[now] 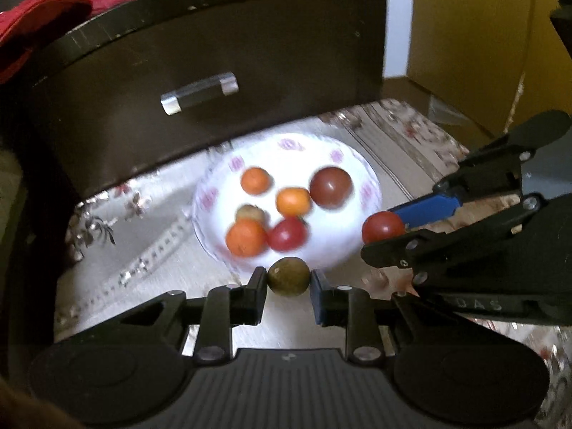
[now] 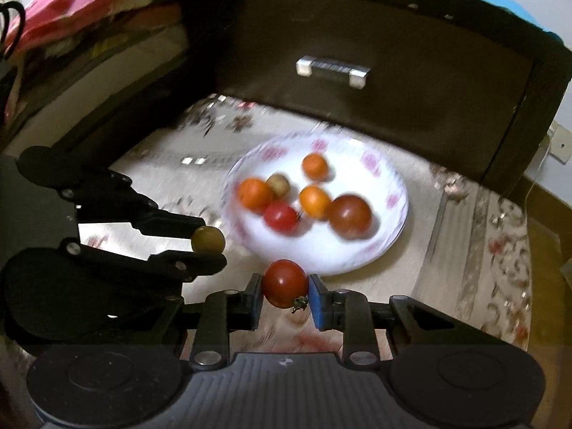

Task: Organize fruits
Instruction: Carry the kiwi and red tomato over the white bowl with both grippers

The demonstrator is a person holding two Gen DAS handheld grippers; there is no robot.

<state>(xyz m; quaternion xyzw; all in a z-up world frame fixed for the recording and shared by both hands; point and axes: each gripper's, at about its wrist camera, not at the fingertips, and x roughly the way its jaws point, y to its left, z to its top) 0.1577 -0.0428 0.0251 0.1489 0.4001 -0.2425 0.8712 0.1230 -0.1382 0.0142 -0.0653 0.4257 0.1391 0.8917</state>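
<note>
Left hand-held gripper (image 1: 289, 280) clamped on small olive-green fruit (image 1: 288, 276), pads at its widest sides. Right hand-held gripper (image 2: 285, 291) clamped on red tomato (image 2: 285, 283), stem down. Both held just in front of the floral plate (image 2: 393, 221) holding six more fruits, on patterned surface (image 2: 464, 250). Light, smooth, bruisable: probably needs gentle squeeze across the middle.

glossy white plate (image 1: 343, 250), metal drawer handle (image 1: 199, 93)
</note>
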